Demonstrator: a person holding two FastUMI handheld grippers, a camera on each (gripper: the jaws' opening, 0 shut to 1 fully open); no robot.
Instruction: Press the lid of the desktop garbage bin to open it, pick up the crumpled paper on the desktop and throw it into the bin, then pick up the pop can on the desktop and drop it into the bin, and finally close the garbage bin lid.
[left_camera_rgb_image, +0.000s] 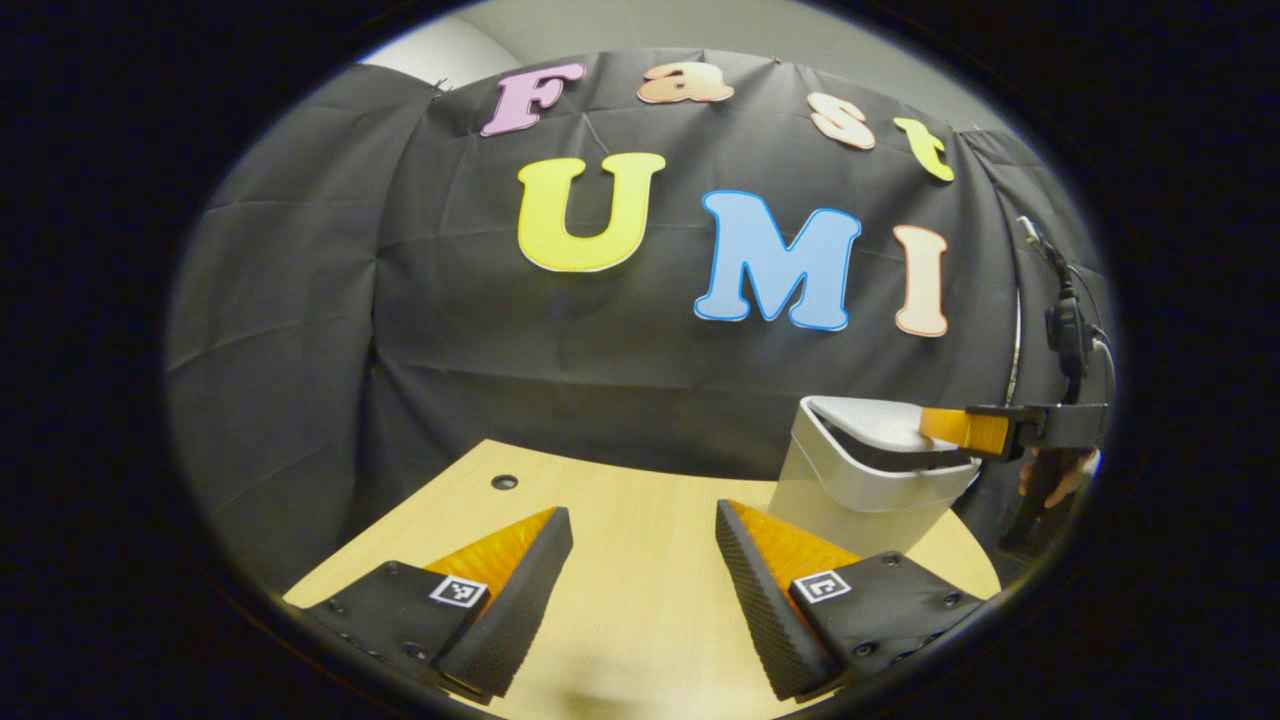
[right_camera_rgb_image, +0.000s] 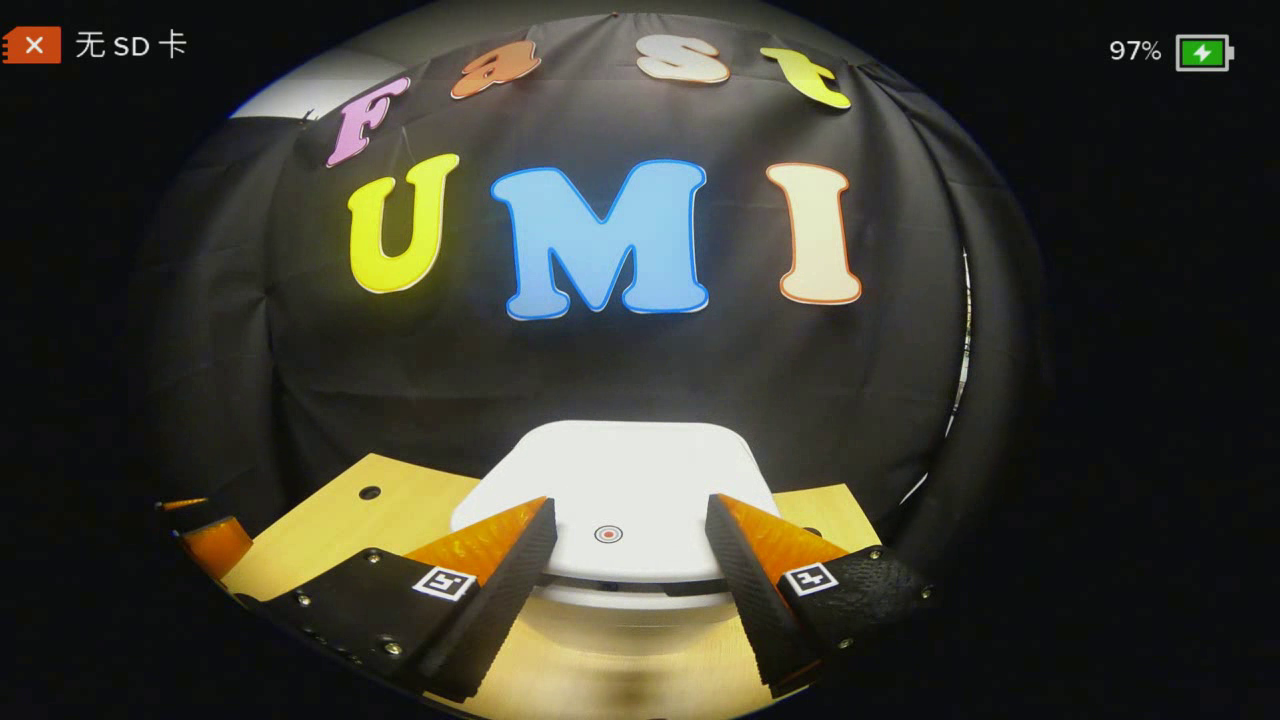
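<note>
Garbage bin (left_camera_rgb_image: 860, 490), white and square with rounded corners, is seen standing on the wooden desktop (left_camera_rgb_image: 640, 590) in front of the black booth wall, and its lid (right_camera_rgb_image: 620, 480) is seen tipped inward in the left gripper view. Above that lid the right gripper (right_camera_rgb_image: 630, 545) is held with its jaws spread wide and nothing between them, its fingertips at the lid's near edge. Beside the bin, over bare desktop, the left gripper (left_camera_rgb_image: 645, 540) is likewise held wide apart and unloaded.

right tongs (right_camera_rgb_image: 630, 525): spread, over bin lid (right_camera_rgb_image: 620, 470) | lid: down, white | table (right_camera_rgb_image: 330, 525): wood
</note>
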